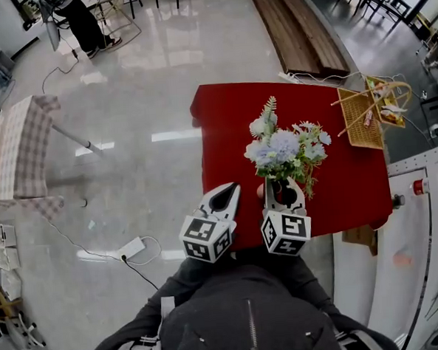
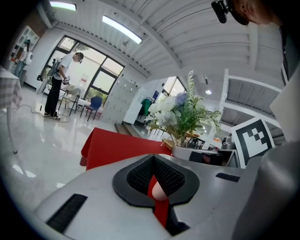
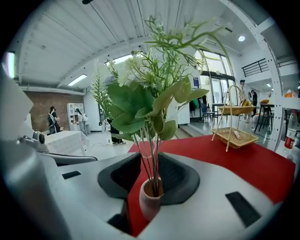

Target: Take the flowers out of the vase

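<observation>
A bunch of pale blue and white flowers (image 1: 284,150) with green leaves stands in a small pale vase (image 3: 151,199) near the front edge of the red table (image 1: 223,126). My right gripper (image 1: 284,186) stands with a jaw on each side of the vase. In the right gripper view the stems (image 3: 152,159) rise between the pads of the right gripper (image 3: 151,173), and red cloth shows between the vase and the left jaw. My left gripper (image 1: 232,186) hovers just left of the vase, jaws together. In its own view the left gripper (image 2: 155,176) shows only a narrow slit, with the flowers (image 2: 180,115) off to the right.
A wicker basket (image 1: 367,110) sits at the table's far right corner. A checked table (image 1: 14,150) stands to the left, and a power strip with cable (image 1: 131,248) lies on the floor. Wooden planks (image 1: 299,29) lie beyond the table. A white counter (image 1: 401,248) runs along the right.
</observation>
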The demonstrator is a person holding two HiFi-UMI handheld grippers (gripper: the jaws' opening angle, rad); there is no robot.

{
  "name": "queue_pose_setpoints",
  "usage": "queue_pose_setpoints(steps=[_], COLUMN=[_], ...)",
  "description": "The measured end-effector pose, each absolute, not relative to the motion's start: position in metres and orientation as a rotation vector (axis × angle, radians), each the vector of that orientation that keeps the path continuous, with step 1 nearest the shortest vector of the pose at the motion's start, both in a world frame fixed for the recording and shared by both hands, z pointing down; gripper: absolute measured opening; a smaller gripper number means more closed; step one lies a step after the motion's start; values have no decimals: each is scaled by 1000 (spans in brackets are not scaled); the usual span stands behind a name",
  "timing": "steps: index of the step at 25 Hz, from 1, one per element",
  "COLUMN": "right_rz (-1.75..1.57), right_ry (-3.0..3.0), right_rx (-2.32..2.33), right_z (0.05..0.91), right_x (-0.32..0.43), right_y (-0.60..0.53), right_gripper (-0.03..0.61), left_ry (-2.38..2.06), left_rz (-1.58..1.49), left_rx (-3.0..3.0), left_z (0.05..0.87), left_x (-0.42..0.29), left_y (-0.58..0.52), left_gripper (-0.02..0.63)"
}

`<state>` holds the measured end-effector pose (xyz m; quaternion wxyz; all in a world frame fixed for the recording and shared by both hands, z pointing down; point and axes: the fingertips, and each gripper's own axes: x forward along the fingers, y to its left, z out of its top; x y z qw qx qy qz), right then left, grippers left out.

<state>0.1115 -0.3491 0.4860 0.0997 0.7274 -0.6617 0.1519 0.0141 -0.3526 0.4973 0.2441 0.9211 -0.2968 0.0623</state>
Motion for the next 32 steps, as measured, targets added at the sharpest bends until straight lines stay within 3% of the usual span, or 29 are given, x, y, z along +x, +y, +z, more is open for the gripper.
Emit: queue_pose_setpoints(steps=[8,32], right_rz=[455,462], right_ry=[-1980,-2122], right_rx=[2142,2112], right_z=[486,457], right_x=[114,114], right_y=[-348,-341], right_gripper=[74,57], left_ry=[-825,-899], left_rz=[170,153], left_rx=[2516,2503], left_z=[497,490], left_x=[16,17], left_y=[-355,-345], left_gripper=[9,9])
